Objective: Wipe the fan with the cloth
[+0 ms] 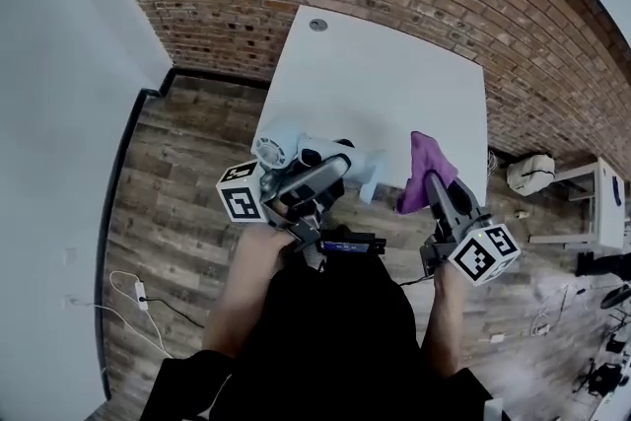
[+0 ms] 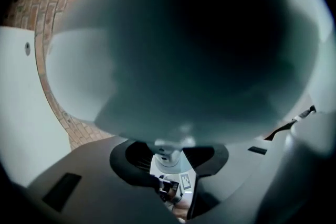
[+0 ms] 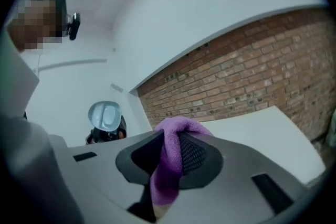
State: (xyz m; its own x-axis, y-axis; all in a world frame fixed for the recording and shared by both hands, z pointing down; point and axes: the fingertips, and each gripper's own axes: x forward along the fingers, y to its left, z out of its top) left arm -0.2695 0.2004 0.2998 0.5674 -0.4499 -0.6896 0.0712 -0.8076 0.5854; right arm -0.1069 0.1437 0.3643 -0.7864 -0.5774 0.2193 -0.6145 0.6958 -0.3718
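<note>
Left tongs (image 1: 327, 175) grip the fan (image 1: 281, 149) over the desk's (image 1: 394, 74) near edge. Right tongs (image 1: 437, 187) pinch the cloth (image 1: 424, 163). The fan lies at nine o'clock from it, not touching.

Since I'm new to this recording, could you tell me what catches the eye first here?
The purple cloth pinched in the right gripper, bright against the white table. Next, the pale fan clamped in the left gripper, so close it fills the left gripper view.
</note>
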